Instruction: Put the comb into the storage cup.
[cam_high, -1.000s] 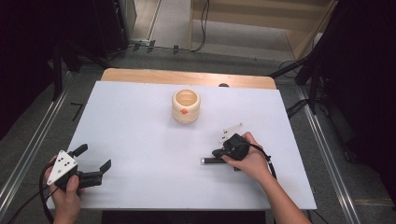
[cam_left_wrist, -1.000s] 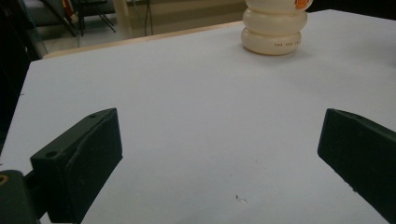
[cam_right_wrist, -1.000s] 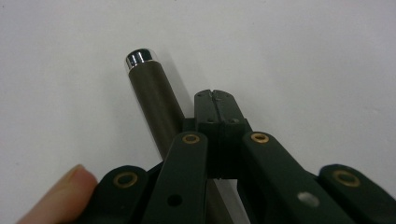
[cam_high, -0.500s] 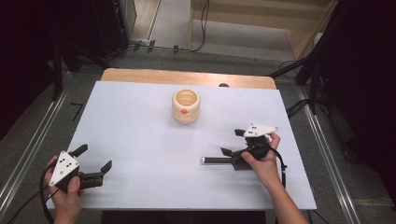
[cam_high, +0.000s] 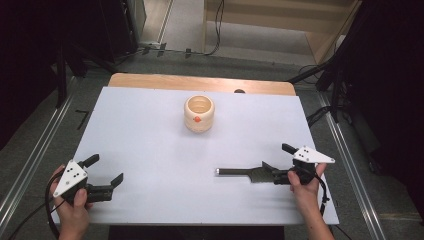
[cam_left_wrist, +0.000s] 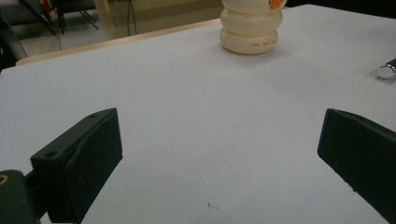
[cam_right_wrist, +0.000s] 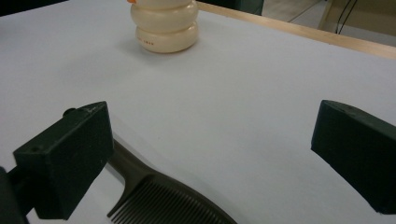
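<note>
White tabletop (cam_high: 150, 140) first, bearing a cream ribbed pot (cam_high: 199, 113) toward the far edge. The dark comb (cam_high: 250, 173) lies flat near the right gripper (cam_high: 282, 162), whose jaws stand wide and empty; the left gripper (cam_high: 102, 170) gapes too. Closing too high risks skidding the thin comb sideways.

A white table (cam_high: 150, 130) carries a cream ribbed pot (cam_high: 199, 113) and a dark comb (cam_high: 250, 173) lying flat.
</note>
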